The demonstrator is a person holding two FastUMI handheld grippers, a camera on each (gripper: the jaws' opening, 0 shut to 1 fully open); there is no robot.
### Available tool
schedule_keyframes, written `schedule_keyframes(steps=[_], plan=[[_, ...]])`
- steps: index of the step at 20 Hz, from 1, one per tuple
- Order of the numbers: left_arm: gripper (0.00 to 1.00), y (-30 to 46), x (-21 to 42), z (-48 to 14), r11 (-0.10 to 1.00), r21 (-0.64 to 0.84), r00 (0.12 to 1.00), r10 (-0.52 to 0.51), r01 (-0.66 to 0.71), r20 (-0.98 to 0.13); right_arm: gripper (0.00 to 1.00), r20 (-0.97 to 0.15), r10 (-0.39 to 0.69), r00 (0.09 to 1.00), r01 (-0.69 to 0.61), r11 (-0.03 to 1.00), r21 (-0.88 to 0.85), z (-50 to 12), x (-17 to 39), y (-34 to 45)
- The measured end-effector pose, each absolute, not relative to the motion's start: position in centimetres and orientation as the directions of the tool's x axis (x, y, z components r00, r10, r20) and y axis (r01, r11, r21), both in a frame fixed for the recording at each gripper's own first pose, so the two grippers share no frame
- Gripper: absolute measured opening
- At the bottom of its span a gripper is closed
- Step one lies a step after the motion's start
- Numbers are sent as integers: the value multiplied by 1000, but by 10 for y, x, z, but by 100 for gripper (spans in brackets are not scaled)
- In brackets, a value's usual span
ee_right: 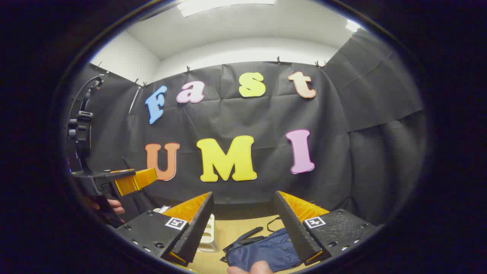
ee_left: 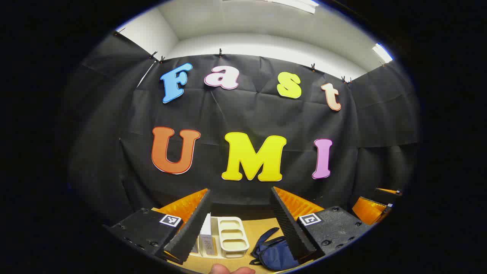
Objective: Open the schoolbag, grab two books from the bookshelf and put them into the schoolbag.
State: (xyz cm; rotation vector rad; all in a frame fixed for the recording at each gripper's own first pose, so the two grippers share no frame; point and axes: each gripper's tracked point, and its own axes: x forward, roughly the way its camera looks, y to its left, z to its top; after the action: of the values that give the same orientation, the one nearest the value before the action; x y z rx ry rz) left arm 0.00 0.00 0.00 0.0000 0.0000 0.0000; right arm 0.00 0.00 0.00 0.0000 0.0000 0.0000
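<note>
The dark navy fabric schoolbag [ee_left: 276, 253] lies flat on the light wooden tabletop [ee_left: 262, 228], low in the left gripper view, just ahead of and below the left gripper [ee_left: 240, 222], partly behind its right-hand finger; in the right gripper view the same bag [ee_right: 262, 249] sits between and under the fingers of the right gripper [ee_right: 243, 224], its black strap [ee_right: 249, 233] trailing toward the wall. To the bag's left stands a cream plastic bookshelf rack [ee_left: 231, 236] with slotted openings, and a white book [ee_left: 206, 230] stands upright against it; in the right gripper view the rack [ee_right: 208, 236] peeks out beside the left-hand finger. Black cloth hangs as the booth's back and side walls, with a white ceiling and strip lights above. Both grippers hang in the air with their fingers spread wide, holding nothing and touching nothing. In the right gripper view the left gripper [ee_right: 133, 182] appears at far left, gripped by a hand [ee_right: 114, 207]; its jaw spread cannot be judged there.
</note>
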Motion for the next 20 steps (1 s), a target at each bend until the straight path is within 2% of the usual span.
schedule_keyframes(steps=[1,2,9,10,11,13,14,18,20], plan=[[96,2,2,-1,1000,-4,1000,3,-3,-1,92,-3,-2,1000,2,1000,-5,-1,2,-1],[96,3,3,-3,1000,-7,1000,4,-4,-2,96,-6,-4,1000,4,1000,-6,-2,3,-3],[96,11,4,-11,997,42,998,58,-58,17,96,-64,-5,998,2,999,-52,-26,10,-11],[100,14,3,-12,996,52,997,73,-74,21,96,-76,-4,997,-1,998,-60,-31,10,-11],[96,17,-4,-14,995,60,996,84,-85,25,96,-89,-1,996,-5,998,-66,-36,10,-11],[96,19,-11,-18,993,63,995,99,-101,34,99,-123,13,992,-23,997,-76,-48,9,-6],[96,21,-15,-21,993,63,994,102,-104,37,95,-136,17,991,-29,996,-84,-54,9,-5],[96,29,-28,-33,987,91,991,129,-132,33,95,-216,40,976,-66,991,-114,-93,5,5],[96,34,-30,-33,984,101,989,144,-147,34,92,-259,56,964,-88,990,-113,-115,5,11]])
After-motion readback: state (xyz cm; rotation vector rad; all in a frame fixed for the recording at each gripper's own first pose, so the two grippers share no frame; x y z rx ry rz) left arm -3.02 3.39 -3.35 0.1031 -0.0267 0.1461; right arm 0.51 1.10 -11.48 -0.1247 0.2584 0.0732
